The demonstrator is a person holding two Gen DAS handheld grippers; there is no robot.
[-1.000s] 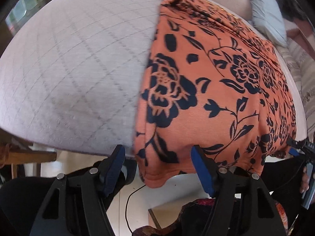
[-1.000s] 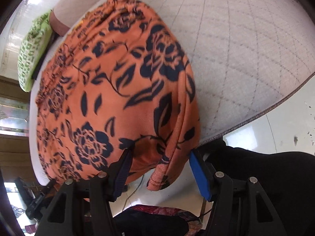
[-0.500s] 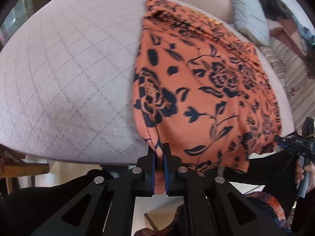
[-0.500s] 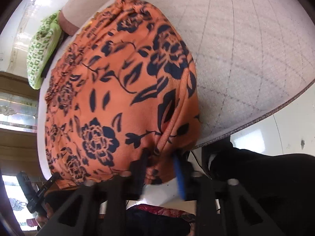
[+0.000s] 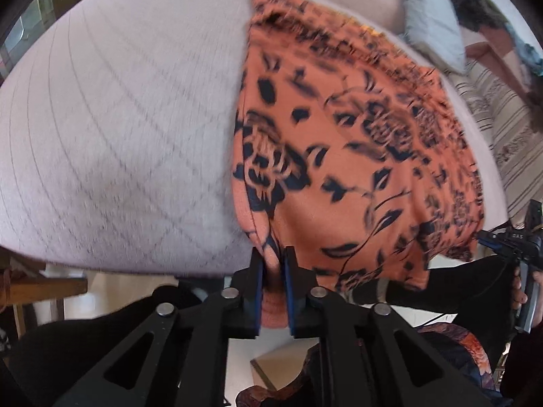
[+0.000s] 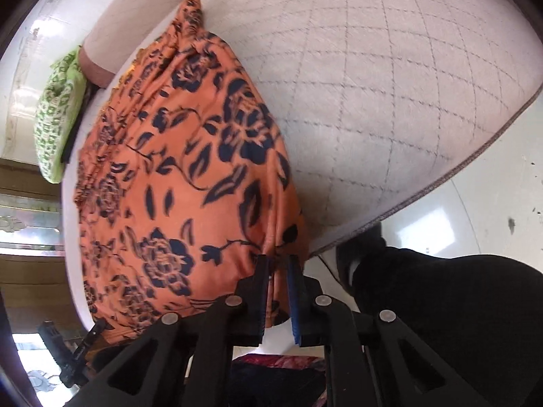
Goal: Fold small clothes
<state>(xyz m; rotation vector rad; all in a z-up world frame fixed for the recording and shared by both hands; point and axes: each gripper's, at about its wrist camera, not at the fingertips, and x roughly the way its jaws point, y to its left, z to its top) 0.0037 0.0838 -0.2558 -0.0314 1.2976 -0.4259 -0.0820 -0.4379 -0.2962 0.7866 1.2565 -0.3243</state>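
Note:
An orange garment with a dark floral print (image 5: 356,156) lies spread on a quilted grey cushion (image 5: 118,118), its near hem hanging over the front edge. My left gripper (image 5: 273,264) is shut on the garment's near left corner. In the right wrist view the same garment (image 6: 176,183) fills the left half. My right gripper (image 6: 278,271) is shut on its near right corner at the cushion's edge (image 6: 424,190). The other gripper shows at the far edge of each view, in the left wrist view (image 5: 516,240) and the right wrist view (image 6: 68,356).
A grey-blue pillow (image 5: 427,23) and a striped cover (image 5: 509,135) lie at the far right. A green patterned cushion (image 6: 57,115) sits at the far left of the seat. Pale floor (image 6: 492,203) lies below the cushion's edge. The person's dark-clothed legs (image 6: 458,322) are beneath the grippers.
Both grippers were open around the hem corners a second ago; both have closed on the fabric. The corners are now pulled up slightly and the views are blurred with motion.

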